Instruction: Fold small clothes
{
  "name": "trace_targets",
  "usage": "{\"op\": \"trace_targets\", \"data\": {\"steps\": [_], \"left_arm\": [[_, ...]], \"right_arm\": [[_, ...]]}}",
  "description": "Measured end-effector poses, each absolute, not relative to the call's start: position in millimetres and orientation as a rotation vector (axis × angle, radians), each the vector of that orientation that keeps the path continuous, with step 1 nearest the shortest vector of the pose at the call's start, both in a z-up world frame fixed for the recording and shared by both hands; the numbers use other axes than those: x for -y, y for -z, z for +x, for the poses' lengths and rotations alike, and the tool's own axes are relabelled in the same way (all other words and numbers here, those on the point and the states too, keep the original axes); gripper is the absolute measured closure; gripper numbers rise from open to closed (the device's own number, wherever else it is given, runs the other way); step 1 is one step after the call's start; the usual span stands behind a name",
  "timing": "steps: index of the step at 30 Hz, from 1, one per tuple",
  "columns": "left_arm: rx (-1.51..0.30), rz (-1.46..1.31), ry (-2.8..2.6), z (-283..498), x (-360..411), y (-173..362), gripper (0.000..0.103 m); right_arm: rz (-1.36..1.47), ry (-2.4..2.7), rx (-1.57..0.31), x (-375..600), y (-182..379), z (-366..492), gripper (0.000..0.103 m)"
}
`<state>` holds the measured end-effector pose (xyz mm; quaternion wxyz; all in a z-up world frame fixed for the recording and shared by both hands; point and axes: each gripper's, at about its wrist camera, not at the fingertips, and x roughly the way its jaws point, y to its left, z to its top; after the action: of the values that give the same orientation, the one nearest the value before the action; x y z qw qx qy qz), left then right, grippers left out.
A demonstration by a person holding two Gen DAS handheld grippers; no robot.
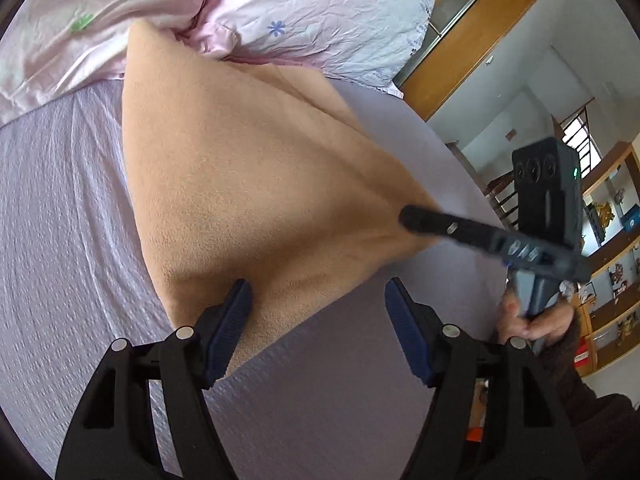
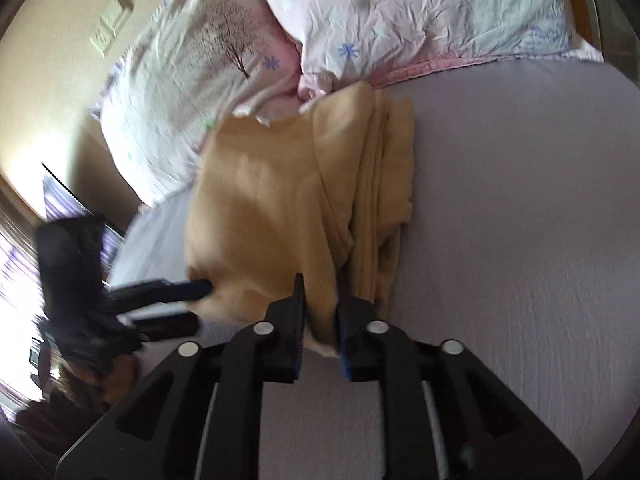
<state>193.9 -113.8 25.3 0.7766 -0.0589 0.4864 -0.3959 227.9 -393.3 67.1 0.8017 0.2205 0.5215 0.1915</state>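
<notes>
Just ahead of my left claw (image 1: 318, 296), jaws wide, the tan garment (image 1: 248, 184) runs lengthwise away; my right claw (image 2: 320, 304) pinches its near corner.

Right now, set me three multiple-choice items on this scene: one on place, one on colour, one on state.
1. The garment lies on: A a bed sheet; B a wooden floor; C a chair.
2. The garment's colour: A navy; B tan; C green.
3. The left gripper is: A shut on the garment; B open; C out of view.

Key: A, lilac sheet under it, pillows behind; B, tan in both views; B, its fingers stand wide apart, while the right gripper pinches the garment's near edge.
</notes>
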Motion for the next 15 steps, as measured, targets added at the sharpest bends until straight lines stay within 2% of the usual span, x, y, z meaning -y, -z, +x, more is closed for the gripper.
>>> {"op": "trace_targets", "data": {"steps": [2, 4, 9, 10, 11, 15], "left_arm": [[-1.055, -0.150, 0.865, 196, 111, -24, 0.030], [-1.057, -0.177, 0.872, 197, 106, -22, 0.030], [-1.052, -0.206, 0.881, 196, 104, -21, 0.028], [-1.052, -0.209, 0.883, 196, 105, -22, 0.028], [-1.050, -0.214, 0.886, 196, 104, -22, 0.027], [-1.047, -0.240, 0.889, 196, 102, -25, 0.027]], "right_arm": [[0.553, -0.412, -1.028, 406, -83, 239, 0.057], [0.528, -0.356, -0.978, 412, -93, 264, 0.055], [0.425, -0.266, -1.102, 393, -54, 332, 0.057], [0.417, -0.264, -1.124, 387, -45, 339, 0.065], [0.412, -0.285, -1.152, 378, -36, 348, 0.100], [0.432, -0.207, -1.038, 387, -43, 347, 0.099]]}}
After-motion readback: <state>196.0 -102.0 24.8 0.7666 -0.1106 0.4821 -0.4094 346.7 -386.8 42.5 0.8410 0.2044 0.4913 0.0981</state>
